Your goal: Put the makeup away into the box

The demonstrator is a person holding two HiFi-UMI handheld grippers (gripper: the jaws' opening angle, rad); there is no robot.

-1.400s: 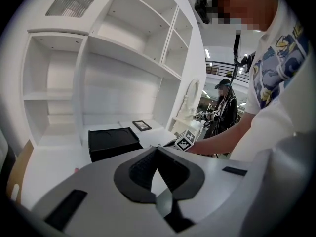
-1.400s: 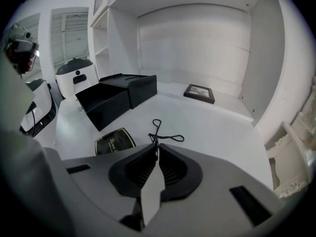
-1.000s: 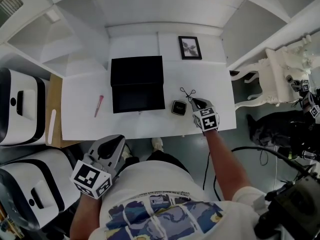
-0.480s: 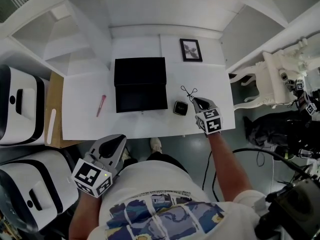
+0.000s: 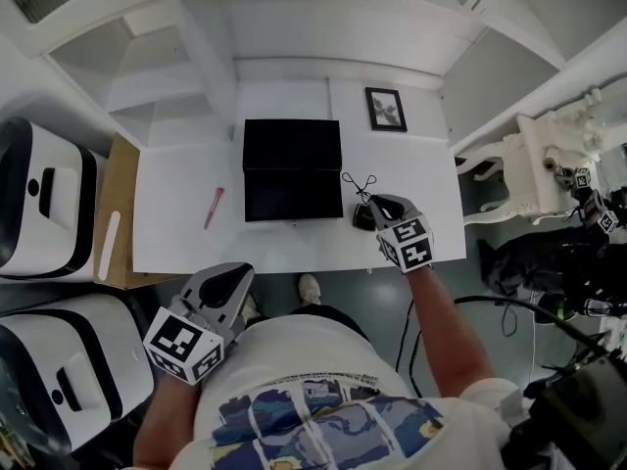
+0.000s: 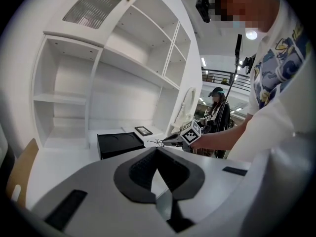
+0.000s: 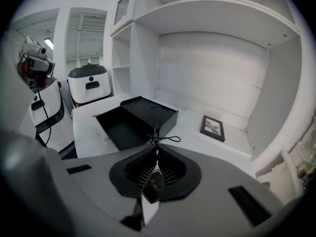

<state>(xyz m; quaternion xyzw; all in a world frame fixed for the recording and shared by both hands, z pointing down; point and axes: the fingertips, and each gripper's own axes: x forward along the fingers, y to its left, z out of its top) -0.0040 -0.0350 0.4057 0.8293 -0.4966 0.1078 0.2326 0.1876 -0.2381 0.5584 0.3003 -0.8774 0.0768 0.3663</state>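
Observation:
The black box [image 5: 292, 169] lies open on the white table [image 5: 176, 233], lid folded back; it also shows in the right gripper view [image 7: 129, 122]. My right gripper [image 5: 371, 203] hovers just right of the box, shut on a thin black eyelash curler [image 5: 357, 182] whose wire loops stick out past the tips [image 7: 166, 138]. A small black compact [image 5: 361, 219] sits half hidden under that gripper. A pink lipstick pencil [image 5: 214, 207] lies left of the box. My left gripper [image 5: 223, 292] hangs shut and empty below the table's near edge, and its own view looks over the shut jaws [image 6: 157, 151].
A framed picture [image 5: 386, 109] lies at the table's back right. White shelves rise behind the table. Two white machines [image 5: 39, 204] stand at the left, beside a wooden board [image 5: 113, 213]. A white ornate chair [image 5: 534, 164] is at the right.
My right gripper has lifted the eyelash curler off the table and carried it left toward the box, now covering part of the compact. The left gripper has barely moved.

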